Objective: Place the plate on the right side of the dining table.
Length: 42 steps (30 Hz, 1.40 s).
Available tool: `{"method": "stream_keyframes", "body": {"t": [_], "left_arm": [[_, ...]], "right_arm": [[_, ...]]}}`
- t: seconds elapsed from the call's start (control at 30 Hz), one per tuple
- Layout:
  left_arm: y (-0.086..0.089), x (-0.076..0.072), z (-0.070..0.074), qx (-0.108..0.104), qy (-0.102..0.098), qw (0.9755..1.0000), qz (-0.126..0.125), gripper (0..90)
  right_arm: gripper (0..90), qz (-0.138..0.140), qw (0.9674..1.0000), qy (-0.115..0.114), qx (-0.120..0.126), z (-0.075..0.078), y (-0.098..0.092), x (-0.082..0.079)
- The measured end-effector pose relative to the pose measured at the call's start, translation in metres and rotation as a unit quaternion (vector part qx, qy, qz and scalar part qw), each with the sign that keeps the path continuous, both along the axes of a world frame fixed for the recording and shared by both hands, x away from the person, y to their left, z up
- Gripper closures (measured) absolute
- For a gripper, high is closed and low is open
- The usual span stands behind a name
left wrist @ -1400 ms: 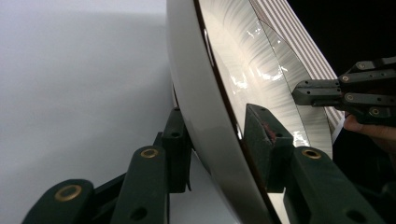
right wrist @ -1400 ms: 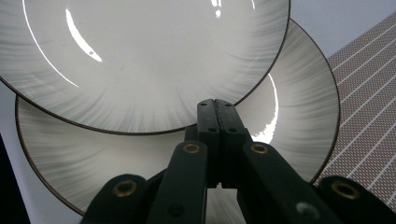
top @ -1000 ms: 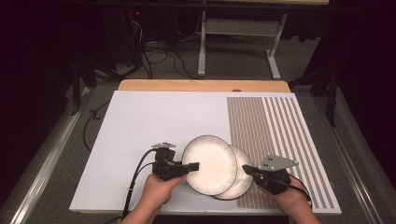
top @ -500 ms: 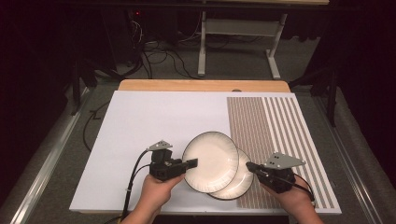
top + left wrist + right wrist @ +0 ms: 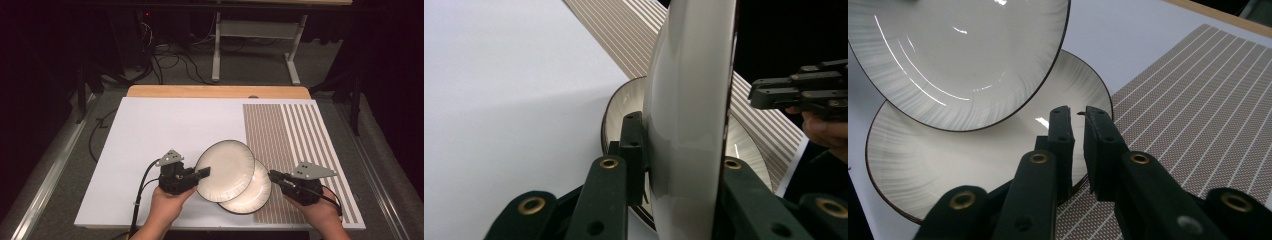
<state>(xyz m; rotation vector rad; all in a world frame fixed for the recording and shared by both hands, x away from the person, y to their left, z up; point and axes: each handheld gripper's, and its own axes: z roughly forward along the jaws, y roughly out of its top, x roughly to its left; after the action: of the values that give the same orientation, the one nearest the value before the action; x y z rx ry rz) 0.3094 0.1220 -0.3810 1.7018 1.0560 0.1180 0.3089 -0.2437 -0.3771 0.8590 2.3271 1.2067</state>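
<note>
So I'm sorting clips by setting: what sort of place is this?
Probably a lab or workshop recording bench, not a kitchen: a white board with a striped mat on a table, loose cables on the floor and a metal stand behind, all dimly lit.

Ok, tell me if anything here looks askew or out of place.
The upper plate is tilted, clamped at its rim by the left gripper, overlapping the lower plate lying flat, half on the striped mat. No damage or spills visible.

Open counter, plates crowd the near edge

White counter [image 5: 160,130] lies free toward 11 o'clock; two overlapping plates, upper plate [image 5: 225,169] and lower plate [image 5: 252,192], block 6 o'clock.
</note>
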Motion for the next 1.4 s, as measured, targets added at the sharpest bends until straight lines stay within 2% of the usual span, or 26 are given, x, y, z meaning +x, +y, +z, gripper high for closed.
{"method": "stream_keyframes", "body": {"t": [0.13,0.3,0.4,0.67,0.83,0.97,1.17,1.37,1.4], "left_arm": [[0.002,-0.001,0.001,0.006,-0.016,0.9998,0.005,76.7],[0.003,-0.003,0.004,0.022,-0.042,0.9988,0.008,76.6],[0.003,-0.004,0.005,0.027,-0.054,0.9981,0.009,76.6],[0.006,-0.005,0.006,0.033,-0.073,0.9968,0.007,76.6],[0.006,-0.005,0.006,0.034,-0.081,0.9961,0.003,76.5],[0.007,-0.006,0.006,0.037,-0.086,0.9956,0.001,76.3],[0.006,-0.006,0.006,0.043,-0.095,0.9946,-0.003,76.1],[0.005,-0.007,0.007,0.048,-0.101,0.9937,-0.006,76.1],[0.005,-0.007,0.007,0.049,-0.102,0.9935,-0.006,76.1]], "right_arm": [[75.6,-0.006,0.9999,-0.005,0.015,0.004,-0.007,-0.001],[60.8,-0.02,0.999,-0.018,0.035,0.008,-0.017,0.0],[51.9,-0.031,0.9983,-0.018,0.047,0.01,-0.023,0.001],[28.1,-0.048,0.9942,-0.042,0.087,0.014,-0.037,-0.001],[14.1,-0.058,0.9931,-0.041,0.093,0.013,-0.039,-0.002],[1.0,-0.061,0.9934,-0.044,0.087,0.011,-0.036,-0.003],[0.9,-0.073,0.9921,-0.057,0.085,0.01,-0.037,-0.004],[0.9,-0.073,0.9923,-0.051,0.086,0.01,-0.036,-0.003],[0.9,-0.07,0.9926,-0.056,0.082,0.01,-0.036,-0.002]]}}
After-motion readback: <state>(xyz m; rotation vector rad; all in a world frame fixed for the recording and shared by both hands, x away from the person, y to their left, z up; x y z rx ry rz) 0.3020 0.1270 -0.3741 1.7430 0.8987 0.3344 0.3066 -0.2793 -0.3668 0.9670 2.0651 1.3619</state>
